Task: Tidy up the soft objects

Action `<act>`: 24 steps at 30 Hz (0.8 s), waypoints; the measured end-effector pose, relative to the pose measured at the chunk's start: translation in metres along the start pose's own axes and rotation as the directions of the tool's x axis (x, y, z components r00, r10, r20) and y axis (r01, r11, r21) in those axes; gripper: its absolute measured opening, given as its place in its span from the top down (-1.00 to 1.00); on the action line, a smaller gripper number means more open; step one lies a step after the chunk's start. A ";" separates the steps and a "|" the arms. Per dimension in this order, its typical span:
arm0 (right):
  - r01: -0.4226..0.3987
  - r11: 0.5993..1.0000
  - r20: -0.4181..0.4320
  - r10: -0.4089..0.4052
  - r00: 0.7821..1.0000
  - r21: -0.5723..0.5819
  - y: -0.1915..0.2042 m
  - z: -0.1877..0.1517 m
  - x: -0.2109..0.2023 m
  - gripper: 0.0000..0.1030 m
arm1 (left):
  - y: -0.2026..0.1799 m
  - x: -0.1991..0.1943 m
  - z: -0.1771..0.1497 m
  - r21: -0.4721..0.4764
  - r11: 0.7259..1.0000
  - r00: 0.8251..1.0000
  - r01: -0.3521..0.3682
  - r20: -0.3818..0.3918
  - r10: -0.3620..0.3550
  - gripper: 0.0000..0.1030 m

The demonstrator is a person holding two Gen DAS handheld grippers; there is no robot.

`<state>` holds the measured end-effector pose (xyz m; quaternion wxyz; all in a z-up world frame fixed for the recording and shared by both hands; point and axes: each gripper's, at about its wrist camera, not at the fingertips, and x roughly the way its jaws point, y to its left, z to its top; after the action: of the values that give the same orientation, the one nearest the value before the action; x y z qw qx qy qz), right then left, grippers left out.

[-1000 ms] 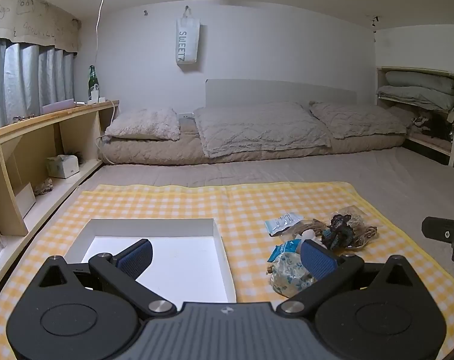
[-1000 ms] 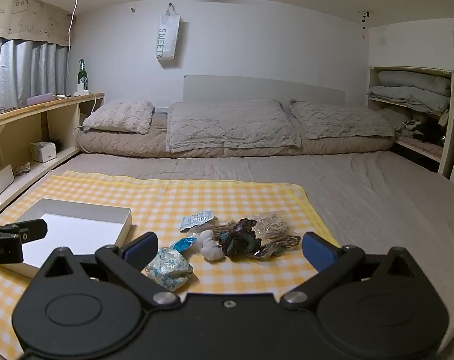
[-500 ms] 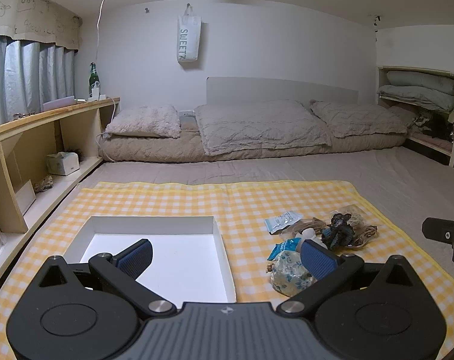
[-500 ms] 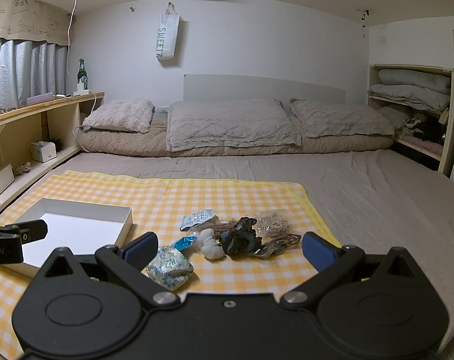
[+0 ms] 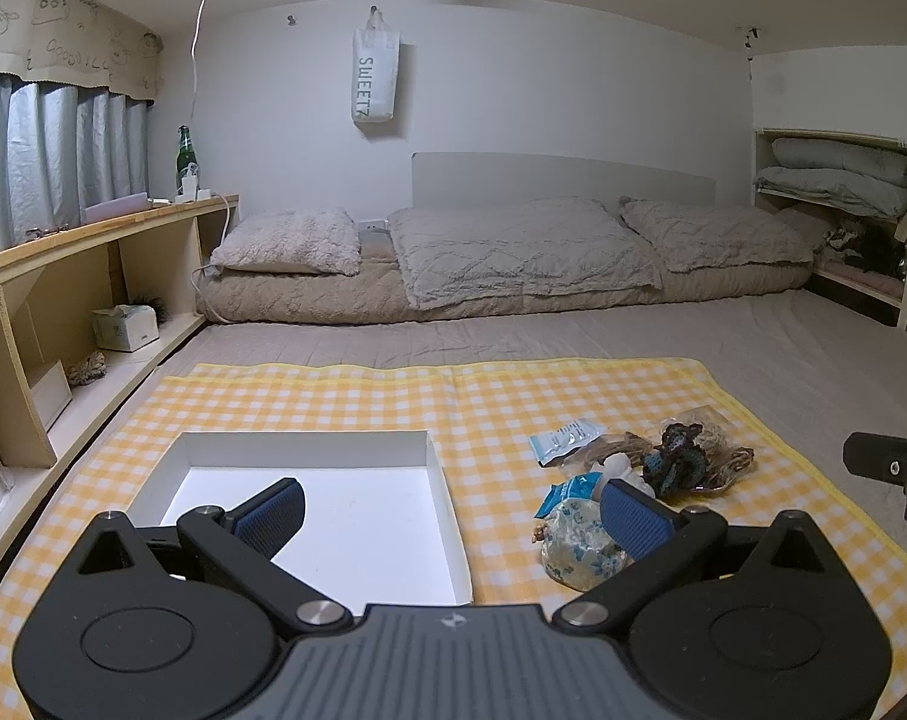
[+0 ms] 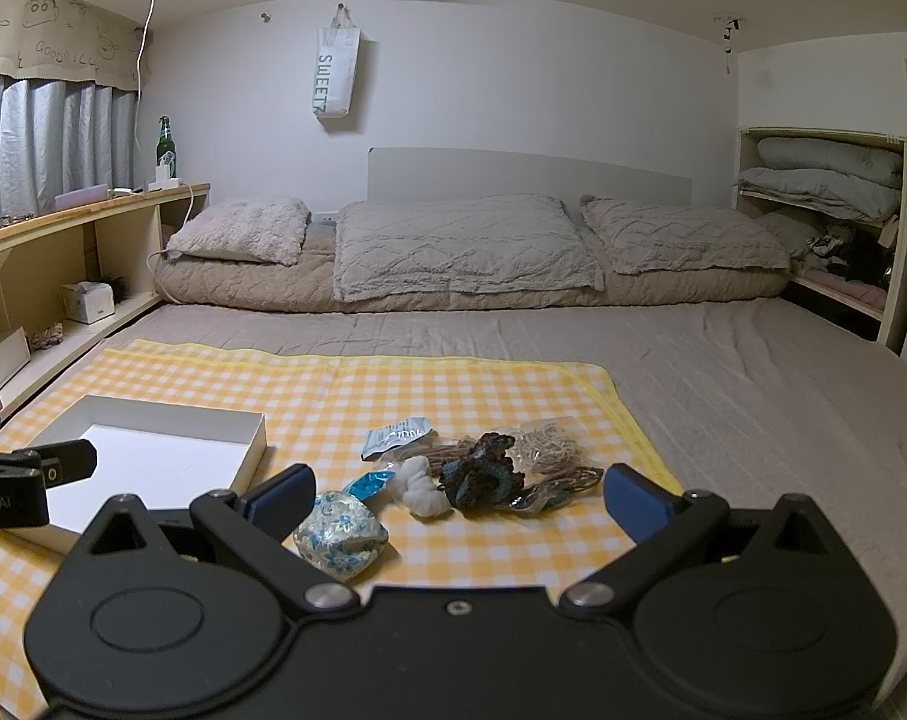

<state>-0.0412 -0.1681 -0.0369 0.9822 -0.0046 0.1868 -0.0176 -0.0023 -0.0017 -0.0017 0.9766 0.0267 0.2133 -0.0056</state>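
A pile of small soft things lies on the yellow checked cloth (image 6: pixel 393 384): a floral pouch (image 6: pixel 339 534), a white cloth knot (image 6: pixel 420 483), a dark blue-brown scrunchie (image 6: pixel 480 474), a blue packet (image 6: pixel 396 438) and bagged bands (image 6: pixel 546 441). An empty white box (image 6: pixel 171 426) sits to the left; it also shows in the left wrist view (image 5: pixel 309 450). My left gripper (image 5: pixel 453 516) is open above the box's right wall, with the pouch (image 5: pixel 579 546) behind its right finger. My right gripper (image 6: pixel 456 495) is open and empty in front of the pile.
The cloth lies on a grey-brown mattress (image 6: pixel 723 372) with pillows and a folded quilt (image 6: pixel 465 246) at the back. A wooden shelf unit (image 5: pixel 63 276) runs along the left wall. Bedding shelves (image 6: pixel 825 180) stand at the right.
Both grippers have barely moved; the views have shifted very slightly. Nothing has been taken hold of.
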 end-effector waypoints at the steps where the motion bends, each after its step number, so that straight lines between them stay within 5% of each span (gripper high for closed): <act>1: 0.000 1.000 0.000 0.000 1.000 0.000 0.000 0.000 0.000 -1.00 | 0.002 0.001 0.000 0.000 1.000 1.000 0.000 0.000 0.000 -1.00; 24: -0.001 1.000 -0.003 0.001 1.000 0.001 0.000 0.000 0.001 -1.00 | 0.001 0.005 -0.009 0.006 1.000 1.000 -0.001 -0.011 0.001 -1.00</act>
<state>-0.0406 -0.1677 -0.0372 0.9819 -0.0041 0.1884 -0.0173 -0.0015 -0.0005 -0.0120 0.9754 0.0297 0.2184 -0.0054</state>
